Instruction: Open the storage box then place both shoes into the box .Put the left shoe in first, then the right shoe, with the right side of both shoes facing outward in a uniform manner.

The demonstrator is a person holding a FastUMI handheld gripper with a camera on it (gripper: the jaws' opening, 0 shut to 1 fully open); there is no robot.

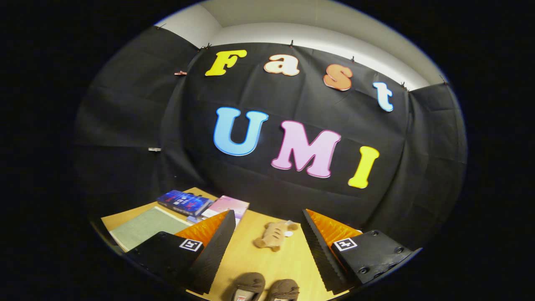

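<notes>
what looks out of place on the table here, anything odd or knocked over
A small tan plush toy lies on its side on the wooden table, beyond the open gripper, unrelated to the pair of brown shoes between the fingers. Nothing looks spilled or damaged.

The pale yellow wooden tabletop (267, 261) looked smooth, with a soft sheen. The two brown shoes (265, 287) had a matt, suede-like nap. The small tan plush toy animal (275, 235) looked soft and fuzzy. The dark blue book (184, 202) and the pink booklet (228, 205) had glossy paper covers, while the grey-green mat (144, 228) was flat and matt. The gripper (267, 246), its fingers standing wide apart, had black ribbed pads (217, 246) of matt rubbery look, orange plastic backing with fine ridges, and smooth black plastic housings with screws. The wall was matt black cloth (125, 125), creased.
</notes>
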